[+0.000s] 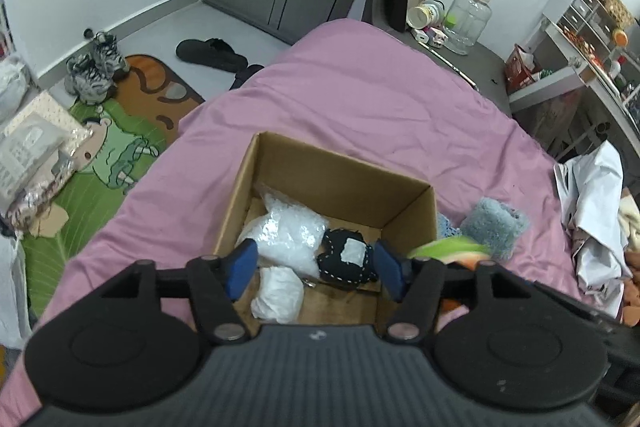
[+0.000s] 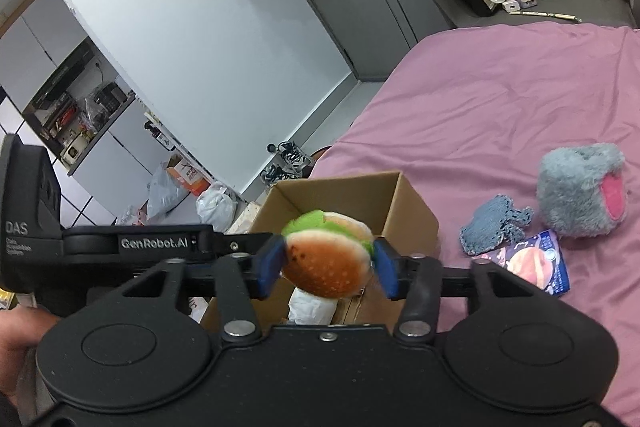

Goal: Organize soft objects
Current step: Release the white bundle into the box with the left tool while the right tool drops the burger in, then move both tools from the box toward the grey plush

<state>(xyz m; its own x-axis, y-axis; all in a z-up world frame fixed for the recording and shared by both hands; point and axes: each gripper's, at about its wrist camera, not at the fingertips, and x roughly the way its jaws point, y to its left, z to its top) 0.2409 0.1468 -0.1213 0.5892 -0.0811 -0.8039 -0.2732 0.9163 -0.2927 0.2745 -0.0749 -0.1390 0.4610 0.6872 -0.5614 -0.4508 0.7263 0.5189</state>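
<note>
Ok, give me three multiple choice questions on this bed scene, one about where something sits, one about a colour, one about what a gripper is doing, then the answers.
1. Where does the grey fluffy plush lie?
A. inside the cardboard box
B. on the pink bedsheet, outside the box
C. on the floor mat

2. What colour are the gripper fingers?
A. blue
B. red
C. white

3. What is the right gripper doing?
A. open and bare
B. shut on the burger plush
C. shut on a white bag

Answers:
1 B, it rests on the pink bedsheet beside the cardboard box.
2 A, blue pads show.
3 B, both pads press the burger plush above the box.
</note>
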